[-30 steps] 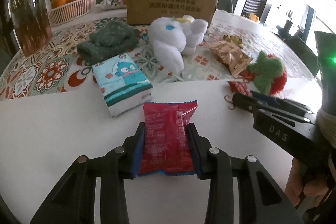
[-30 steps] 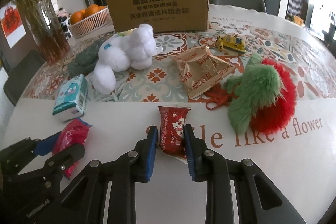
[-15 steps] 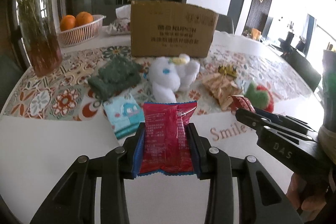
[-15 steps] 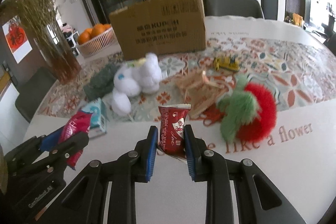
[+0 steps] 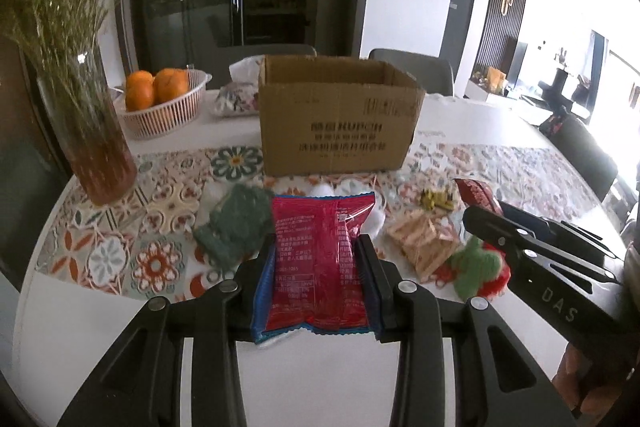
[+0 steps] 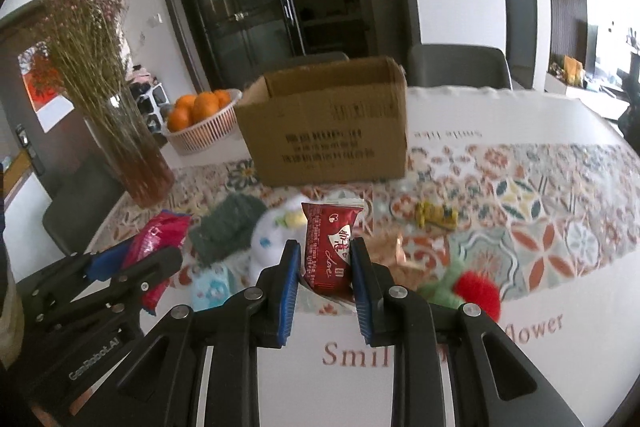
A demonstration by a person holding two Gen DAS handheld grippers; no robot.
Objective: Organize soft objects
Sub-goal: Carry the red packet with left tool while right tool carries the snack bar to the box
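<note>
My left gripper (image 5: 318, 259) is shut on a red snack packet (image 5: 320, 263), held up off the table. My right gripper (image 6: 325, 259) is shut on a smaller dark red snack packet (image 6: 329, 247), also lifted. Each gripper shows in the other's view: the right gripper (image 5: 480, 215) at the right edge, the left gripper (image 6: 160, 251) at the lower left. An open cardboard box (image 5: 336, 119) stands beyond them on the patterned cloth. Below lie a green knitted cloth (image 5: 232, 227), a white plush toy (image 6: 272, 239), a tan snack bag (image 5: 424, 243) and a green-and-red plush (image 6: 468, 287).
A glass vase of dried flowers (image 5: 88, 131) stands at the left. A white basket of oranges (image 5: 160, 103) sits behind it, beside a patterned tissue pouch (image 5: 236, 99). A small yellow toy (image 6: 436, 215) and a blue tissue pack (image 6: 208, 287) lie on the cloth. Chairs stand behind the table.
Both grippers have risen from the table with their packets still held. The objects on the cloth now sit lower and smaller, and the box's open top has come into view.
</note>
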